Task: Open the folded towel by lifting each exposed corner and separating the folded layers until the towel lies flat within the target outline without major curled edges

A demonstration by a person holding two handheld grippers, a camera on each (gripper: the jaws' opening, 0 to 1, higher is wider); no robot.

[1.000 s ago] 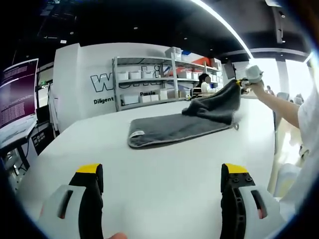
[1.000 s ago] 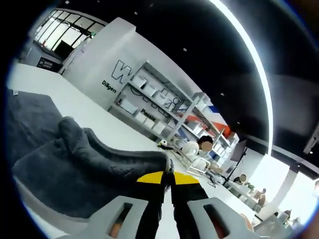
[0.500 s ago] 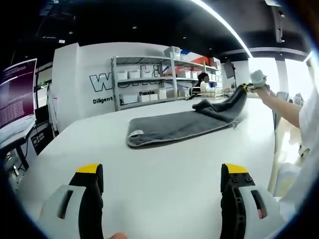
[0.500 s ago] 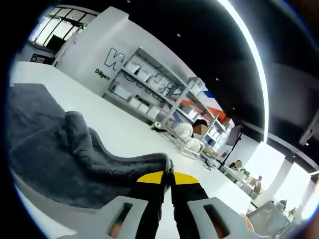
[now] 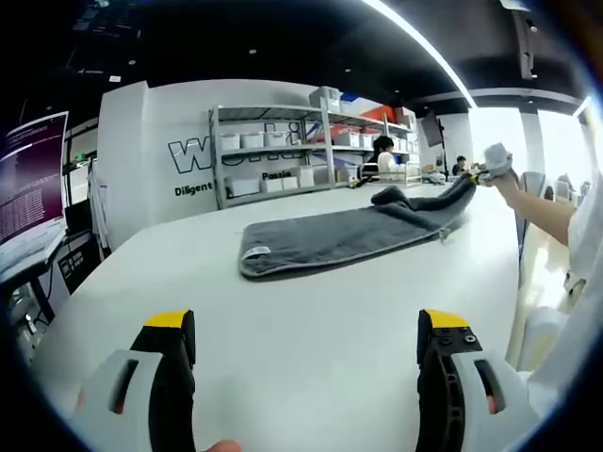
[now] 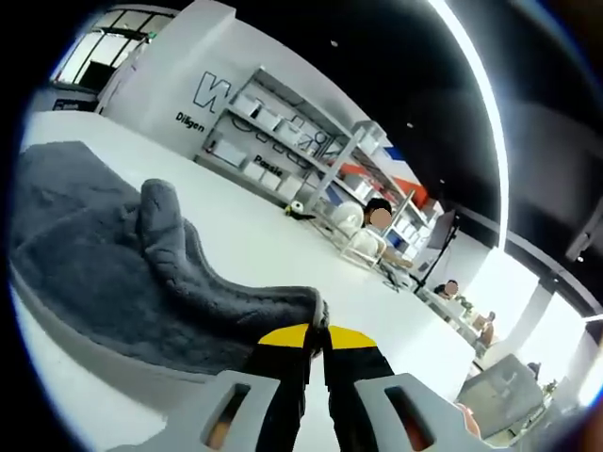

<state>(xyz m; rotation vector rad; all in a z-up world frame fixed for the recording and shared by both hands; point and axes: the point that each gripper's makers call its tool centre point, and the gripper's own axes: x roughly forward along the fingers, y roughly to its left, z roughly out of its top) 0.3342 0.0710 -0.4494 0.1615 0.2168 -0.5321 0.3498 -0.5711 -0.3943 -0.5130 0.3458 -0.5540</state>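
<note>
A dark grey towel (image 5: 339, 240) lies across the white table (image 5: 283, 330), its right end lifted. In the left gripper view my right gripper (image 5: 479, 175) holds that raised corner at the far right, a person's arm behind it. My left gripper (image 5: 306, 330) hangs open over bare table, well short of the towel. In the right gripper view my right gripper (image 6: 317, 330) is shut on the towel (image 6: 104, 273) corner, and the cloth trails away to the left in a raised ridge.
Metal shelves (image 5: 283, 155) with white boxes stand against a white wall behind the table. A monitor (image 5: 33, 184) is at the left. People sit in the background (image 6: 377, 221). The table's right edge (image 5: 516, 282) is close to the person's body.
My right gripper has carried the towel corner lower and further right, stretching the folded layer out. The left gripper has stayed still.
</note>
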